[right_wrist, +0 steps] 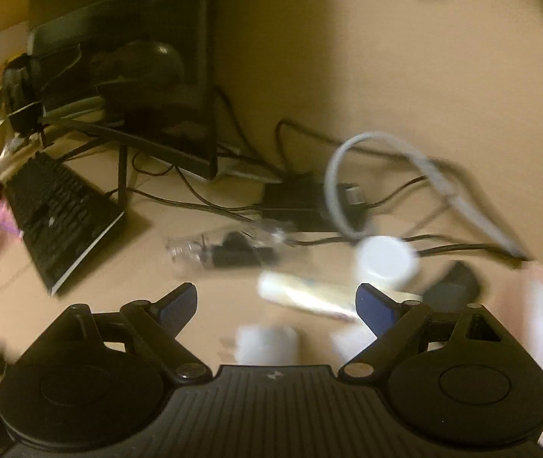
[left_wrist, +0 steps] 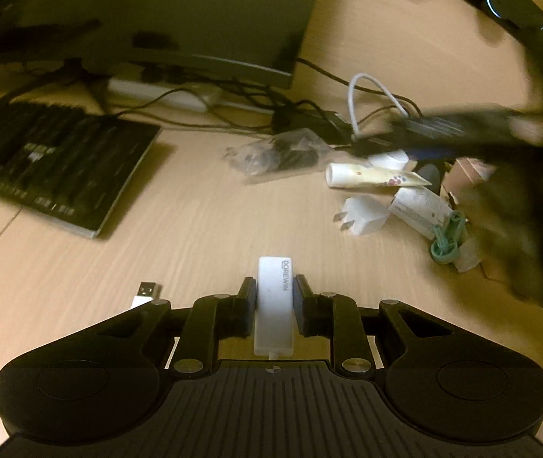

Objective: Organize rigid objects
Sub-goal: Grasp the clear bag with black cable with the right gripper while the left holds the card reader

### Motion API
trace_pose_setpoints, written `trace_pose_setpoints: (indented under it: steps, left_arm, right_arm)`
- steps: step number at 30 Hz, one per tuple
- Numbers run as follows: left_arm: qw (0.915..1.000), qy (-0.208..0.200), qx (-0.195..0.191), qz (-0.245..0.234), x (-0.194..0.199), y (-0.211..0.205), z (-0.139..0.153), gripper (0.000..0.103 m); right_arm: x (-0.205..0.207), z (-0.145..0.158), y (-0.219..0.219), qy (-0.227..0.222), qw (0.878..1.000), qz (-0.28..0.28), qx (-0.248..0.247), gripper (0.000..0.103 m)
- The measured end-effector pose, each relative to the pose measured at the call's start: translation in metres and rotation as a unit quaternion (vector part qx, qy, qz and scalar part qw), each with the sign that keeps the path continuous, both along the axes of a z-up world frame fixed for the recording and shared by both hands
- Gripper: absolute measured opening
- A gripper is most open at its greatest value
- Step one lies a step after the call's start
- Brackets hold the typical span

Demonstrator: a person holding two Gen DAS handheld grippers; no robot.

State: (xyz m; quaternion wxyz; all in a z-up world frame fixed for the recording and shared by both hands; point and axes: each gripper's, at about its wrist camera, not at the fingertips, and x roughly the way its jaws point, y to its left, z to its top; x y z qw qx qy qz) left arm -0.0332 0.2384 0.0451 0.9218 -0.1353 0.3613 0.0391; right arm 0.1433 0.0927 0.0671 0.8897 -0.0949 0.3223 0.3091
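My left gripper [left_wrist: 274, 297] is shut on a white adapter [left_wrist: 275, 301] marked DOREWIN, held just above the wooden desk [left_wrist: 202, 229]; its USB plug [left_wrist: 145, 293] lies to the left. A pile at the right holds a cream tube [left_wrist: 370, 176], a white wall charger [left_wrist: 363, 215], a white box [left_wrist: 420, 206] and green clips [left_wrist: 447, 238]. My right gripper [right_wrist: 277, 303] is open above the blurred tube [right_wrist: 305, 295], a white charger [right_wrist: 267, 343] and a round white cap [right_wrist: 385, 259].
A black keyboard [left_wrist: 57, 164] lies at the left, a monitor [left_wrist: 179, 19] stands behind it. Black cables, a white cable loop [left_wrist: 370, 95] and a clear bag of dark parts [left_wrist: 279, 154] lie at the back. The other gripper shows blurred at the right [left_wrist: 500, 129].
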Motion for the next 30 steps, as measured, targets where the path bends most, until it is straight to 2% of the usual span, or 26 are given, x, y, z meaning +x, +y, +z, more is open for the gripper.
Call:
trace_pose_setpoints:
  steps: [2,6,9,11,12,14,16,17,21,23,26,27,30]
  left_arm:
    - [0.9999,-0.002,-0.004,0.01,-0.009,0.001,0.002,0.024]
    - [0.9991,-0.008,-0.017,0.039,-0.03,0.005,0.008,0.024]
    - [0.9982,-0.004,-0.026,0.054,-0.041,0.009,0.01,0.024]
    - [0.9978,-0.002,-0.025,0.06,-0.048,0.01,0.012,0.024]
    - [0.9976,-0.005,-0.026,0.064,-0.052,0.012,0.014,0.024]
    - [0.9968,-0.01,-0.032,0.073,-0.056,0.015,0.015,0.024]
    - [0.9962,-0.012,-0.037,0.078,-0.059,0.017,0.016,0.024]
    - [0.996,-0.012,-0.038,0.079,-0.061,0.018,0.016,0.024]
    - [0.9965,-0.009,-0.039,0.073,-0.063,0.015,0.018,0.024]
    - [0.9968,-0.007,-0.043,0.067,-0.063,0.013,0.018,0.024]
    - [0.9969,-0.002,-0.049,0.062,-0.059,0.011,0.017,0.024]
    - [0.9969,0.001,-0.051,0.06,-0.057,0.01,0.016,0.024]
    - [0.9971,0.01,-0.053,0.053,-0.054,0.005,0.016,0.024]
  right_arm:
    - [0.027,-0.012,0.026,0.03,0.999,-0.013,0.006,0.091]
    - [0.066,-0.031,0.067,0.057,0.998,-0.037,0.011,0.091]
    - [0.074,-0.045,0.092,0.047,0.998,-0.025,-0.018,0.091]
    - [0.069,-0.05,0.101,0.037,0.999,-0.004,-0.037,0.084]
    - [0.064,-0.052,0.102,0.04,0.998,0.019,-0.038,0.079]
    - [0.048,-0.054,0.1,0.046,0.996,0.067,-0.043,0.076]
    - [0.018,-0.056,0.094,0.029,0.99,0.123,-0.064,0.063]
    - [0.003,-0.057,0.089,0.016,0.987,0.143,-0.075,0.06]
    - [-0.058,-0.064,0.056,-0.02,0.974,0.204,-0.097,0.057]
    - [-0.083,-0.066,0.032,-0.043,0.973,0.203,-0.102,0.058]
    - [-0.114,-0.07,-0.005,-0.092,0.976,0.166,-0.103,0.066]
    - [-0.121,-0.069,-0.016,-0.096,0.978,0.153,-0.1,0.066]
    - [-0.124,-0.067,-0.035,-0.067,0.99,0.09,-0.083,0.066]
